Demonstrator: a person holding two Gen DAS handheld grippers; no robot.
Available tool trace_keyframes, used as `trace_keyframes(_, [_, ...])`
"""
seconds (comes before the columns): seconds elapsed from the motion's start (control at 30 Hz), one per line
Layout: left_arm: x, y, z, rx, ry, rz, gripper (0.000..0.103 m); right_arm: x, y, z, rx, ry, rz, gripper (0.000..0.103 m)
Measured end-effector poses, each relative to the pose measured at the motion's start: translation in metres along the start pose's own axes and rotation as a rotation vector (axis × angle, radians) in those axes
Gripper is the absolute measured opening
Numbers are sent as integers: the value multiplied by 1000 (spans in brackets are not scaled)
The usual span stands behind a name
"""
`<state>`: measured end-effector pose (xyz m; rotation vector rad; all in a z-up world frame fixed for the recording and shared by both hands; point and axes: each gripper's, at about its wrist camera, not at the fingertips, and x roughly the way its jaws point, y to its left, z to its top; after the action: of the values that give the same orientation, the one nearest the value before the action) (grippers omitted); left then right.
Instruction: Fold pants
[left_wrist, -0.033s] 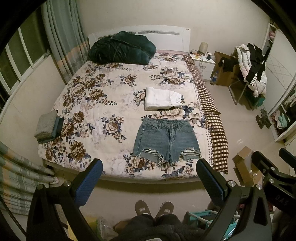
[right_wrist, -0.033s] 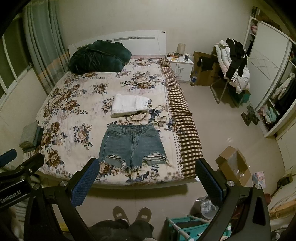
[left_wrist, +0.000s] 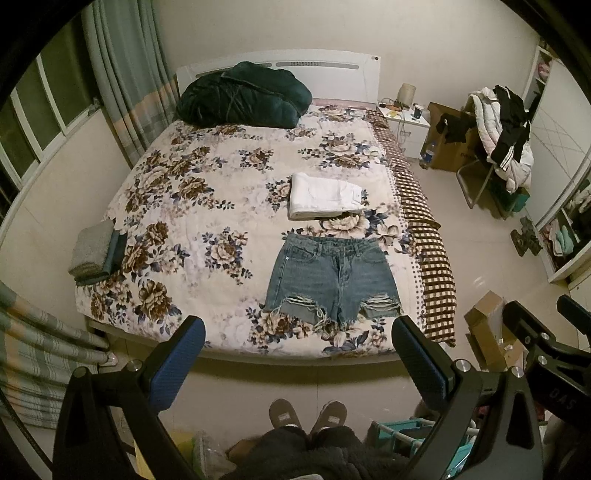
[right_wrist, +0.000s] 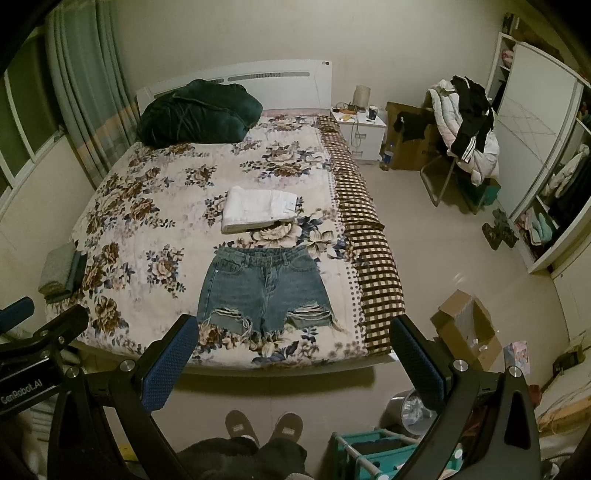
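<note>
Left wrist view: left gripper (left_wrist: 297, 360) fingers (left_wrist: 177, 363) spread wide, blue pads facing inward, holding nothing, touching nothing, poised above the floor short of the bed's foot. No visible difference from the earlier frame. Part of right gripper visible at lower right edge. Denim shorts (left_wrist: 332, 278) laid flat on floral bedspread (left_wrist: 177, 221), waistband toward headboard, frayed hems toward the foot edge, well apart from both grippers. Folded white garment (left_wrist: 325, 195) just beyond the waistband. Dark green quilt (left_wrist: 243, 98) bundled at the headboard; grey folded towels (left_wrist: 96, 254) at the bed's left edge.

Right wrist view: right gripper (right_wrist: 295, 363) fingers (right_wrist: 415, 363) likewise wide apart and empty, shorts (right_wrist: 264, 288) framed between them. Cardboard box (right_wrist: 467, 326) on floor beside the bed; slippered feet (right_wrist: 264, 426) below.
</note>
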<state>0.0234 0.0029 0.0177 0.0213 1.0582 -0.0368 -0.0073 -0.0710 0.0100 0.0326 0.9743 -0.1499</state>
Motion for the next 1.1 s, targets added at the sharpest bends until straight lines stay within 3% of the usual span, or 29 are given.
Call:
trace_keyframes(0.2, [9, 0, -6, -4, 2, 10, 103, -22, 5, 2, 14, 29, 3, 103])
trace_keyframes(0.37, [49, 6, 6, 3, -31, 66, 103, 23, -3, -1, 49, 38, 21, 103])
trace_keyframes(0.5, [106, -3, 30, -3, -30, 134, 103, 72, -25, 12, 89, 68, 56, 103])
trace_keyframes(0.67, [186, -34, 46, -4, 27, 182, 103, 166, -70, 49, 133, 175, 109, 103])
trace_keyframes(0.8, [274, -86, 51, -10, 128, 196, 103, 263, -121, 80, 163, 271, 202, 103])
trace_keyframes(0.87, [331, -125, 49, -14, 192, 193, 103, 312, -143, 86, 169, 321, 189, 103])
trace_keyframes(1.1, [495, -240, 2, -38, 388, 123, 103, 467, -220, 78, 156, 424, 164, 103])
